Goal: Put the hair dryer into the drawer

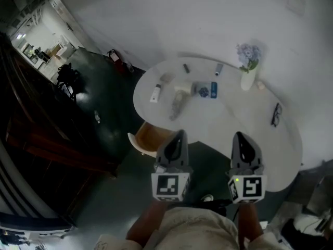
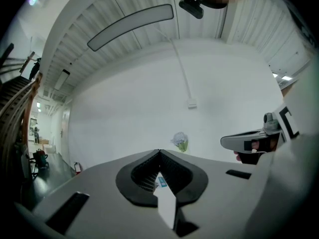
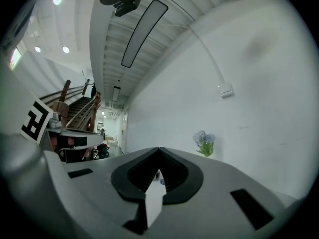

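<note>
Two grippers: the left gripper (image 1: 178, 134) and right gripper (image 1: 240, 136) are both clenched on nothing, held level and side by side off the near edge of the table (image 1: 291, 155).
Hair dryer: probably the pale, grey-tailed thing (image 1: 180, 94) lying toward the table's far-left edge, just beside a blue box (image 1: 207, 90) and well apart from both grippers.
Drawer: none plainly visible; a tan shape (image 1: 144, 138) under the near-left edge may be it, but I cannot tell.
Step in hand: approach, with nothing grasped yet.
Doing it well: part one gripper's jaws before arriving, come in low over the near edge, and take the dryer by its narrow handle. Mind any trailing cord and stay clear of the vase (image 1: 247, 79) at the far-right edge.
</note>
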Available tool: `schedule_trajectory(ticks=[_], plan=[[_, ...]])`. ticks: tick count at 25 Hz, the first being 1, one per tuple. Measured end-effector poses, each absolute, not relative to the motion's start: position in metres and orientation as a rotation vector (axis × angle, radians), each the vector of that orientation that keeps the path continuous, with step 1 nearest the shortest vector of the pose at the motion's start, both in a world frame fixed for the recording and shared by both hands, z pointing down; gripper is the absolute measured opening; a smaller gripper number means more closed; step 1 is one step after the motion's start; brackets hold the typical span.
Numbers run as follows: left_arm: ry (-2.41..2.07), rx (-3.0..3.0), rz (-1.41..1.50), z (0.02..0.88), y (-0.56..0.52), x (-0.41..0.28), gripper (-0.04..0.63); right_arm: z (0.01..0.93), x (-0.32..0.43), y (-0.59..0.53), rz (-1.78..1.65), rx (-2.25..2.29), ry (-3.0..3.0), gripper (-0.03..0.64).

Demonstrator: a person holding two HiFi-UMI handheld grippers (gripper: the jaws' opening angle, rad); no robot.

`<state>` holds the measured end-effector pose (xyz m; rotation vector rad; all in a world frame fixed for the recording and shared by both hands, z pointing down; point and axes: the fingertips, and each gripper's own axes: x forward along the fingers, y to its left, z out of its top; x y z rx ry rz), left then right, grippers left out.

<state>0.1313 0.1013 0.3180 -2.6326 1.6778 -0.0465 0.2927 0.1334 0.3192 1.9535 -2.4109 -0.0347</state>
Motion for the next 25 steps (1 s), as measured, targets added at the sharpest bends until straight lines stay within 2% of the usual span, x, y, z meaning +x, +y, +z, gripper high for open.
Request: schedule_trajectory(ticks=[25], plan=[[1.677,-2.689,0.037,0.334,-0.054,-0.021,0.003,0.327,0.122,-0.028,-0.037,1.837,-2.316,0.006]])
